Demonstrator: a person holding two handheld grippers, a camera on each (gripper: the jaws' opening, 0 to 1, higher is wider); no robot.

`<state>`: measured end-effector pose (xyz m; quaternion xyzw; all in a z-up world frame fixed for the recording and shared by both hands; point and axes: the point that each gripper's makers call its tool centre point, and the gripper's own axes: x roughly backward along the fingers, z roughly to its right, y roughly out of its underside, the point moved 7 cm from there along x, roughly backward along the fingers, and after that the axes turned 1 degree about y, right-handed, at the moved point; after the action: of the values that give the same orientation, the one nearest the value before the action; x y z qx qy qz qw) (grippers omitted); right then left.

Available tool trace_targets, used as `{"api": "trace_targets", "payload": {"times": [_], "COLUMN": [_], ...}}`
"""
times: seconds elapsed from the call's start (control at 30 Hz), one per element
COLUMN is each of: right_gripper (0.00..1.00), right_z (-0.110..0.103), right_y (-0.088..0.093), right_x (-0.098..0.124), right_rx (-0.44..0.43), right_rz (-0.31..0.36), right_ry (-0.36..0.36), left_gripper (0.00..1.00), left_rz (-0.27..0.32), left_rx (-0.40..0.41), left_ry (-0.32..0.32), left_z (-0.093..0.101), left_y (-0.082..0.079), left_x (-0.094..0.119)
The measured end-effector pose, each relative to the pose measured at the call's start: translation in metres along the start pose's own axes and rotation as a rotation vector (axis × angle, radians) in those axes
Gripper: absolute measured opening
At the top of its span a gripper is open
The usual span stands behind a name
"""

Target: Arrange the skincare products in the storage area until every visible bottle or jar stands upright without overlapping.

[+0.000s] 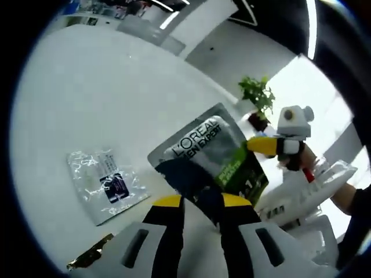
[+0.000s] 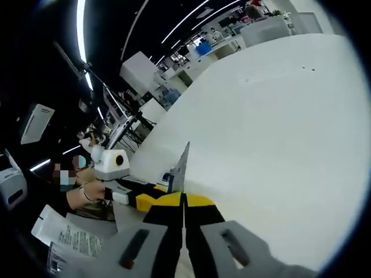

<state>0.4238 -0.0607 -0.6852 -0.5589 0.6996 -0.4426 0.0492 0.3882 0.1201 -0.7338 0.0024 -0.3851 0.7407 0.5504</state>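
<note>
A grey and green L'Oreal Men Expert sachet (image 1: 206, 153) hangs above the white table (image 1: 98, 98). Its lower corner reaches down between the jaws of my left gripper (image 1: 201, 201), which stand apart. My right gripper (image 1: 266, 145) comes in from the right and pinches the sachet's right edge. In the right gripper view the sachet (image 2: 181, 165) shows edge-on, rising from my right gripper (image 2: 184, 200), whose jaws are shut on it. My left gripper (image 2: 139, 200) reaches toward the sachet's far end from the left. A silver sachet (image 1: 104, 185) lies flat on the table.
A gold wrapper (image 1: 90, 258) lies near the table's edge. A white plastic tray (image 1: 307, 191) and a potted plant (image 1: 258, 95) stand to the right. Printed papers (image 2: 64, 234) lie beside a person's hand (image 2: 87, 194). Bare table (image 2: 278, 133) stretches ahead.
</note>
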Motion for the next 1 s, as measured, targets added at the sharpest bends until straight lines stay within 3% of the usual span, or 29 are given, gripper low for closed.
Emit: {"api": "trace_targets", "payload": {"times": [0.07, 0.17, 0.37, 0.5, 0.6, 0.63, 0.77, 0.9, 1.0], "right_gripper": [0.01, 0.01, 0.01, 0.01, 0.01, 0.01, 0.01, 0.01, 0.01], "right_z": [-0.002, 0.002, 0.010, 0.011, 0.011, 0.011, 0.008, 0.007, 0.004], "right_y": [-0.002, -0.002, -0.002, 0.001, 0.002, 0.002, 0.000, 0.001, 0.004], "right_x": [0.001, 0.003, 0.004, 0.005, 0.005, 0.005, 0.003, 0.004, 0.005], "right_rx": [-0.002, 0.003, -0.002, -0.001, 0.003, 0.002, 0.004, 0.003, 0.018], "right_rz": [0.022, 0.022, 0.017, 0.006, -0.001, -0.001, 0.003, -0.001, -0.027], "right_ry": [-0.035, -0.020, 0.000, 0.009, 0.014, 0.014, 0.003, 0.000, -0.003], "left_gripper": [0.19, 0.03, 0.01, 0.00, 0.00, 0.00, 0.00, 0.00, 0.00], "left_rz": [0.027, 0.051, 0.083, 0.112, 0.129, 0.133, 0.107, 0.102, 0.133], "left_rx": [0.042, 0.060, -0.015, -0.007, -0.059, -0.114, -0.285, -0.293, -0.298], "left_ry": [0.033, 0.039, 0.062, 0.108, 0.166, 0.173, 0.109, 0.103, 0.104], "left_z": [0.002, -0.002, -0.002, 0.003, 0.011, 0.014, 0.015, 0.016, 0.018], "left_y": [-0.001, -0.001, -0.013, -0.022, -0.026, -0.028, -0.028, -0.027, -0.033], "left_x": [0.000, 0.006, 0.012, 0.019, 0.024, 0.025, 0.024, 0.024, 0.027]}}
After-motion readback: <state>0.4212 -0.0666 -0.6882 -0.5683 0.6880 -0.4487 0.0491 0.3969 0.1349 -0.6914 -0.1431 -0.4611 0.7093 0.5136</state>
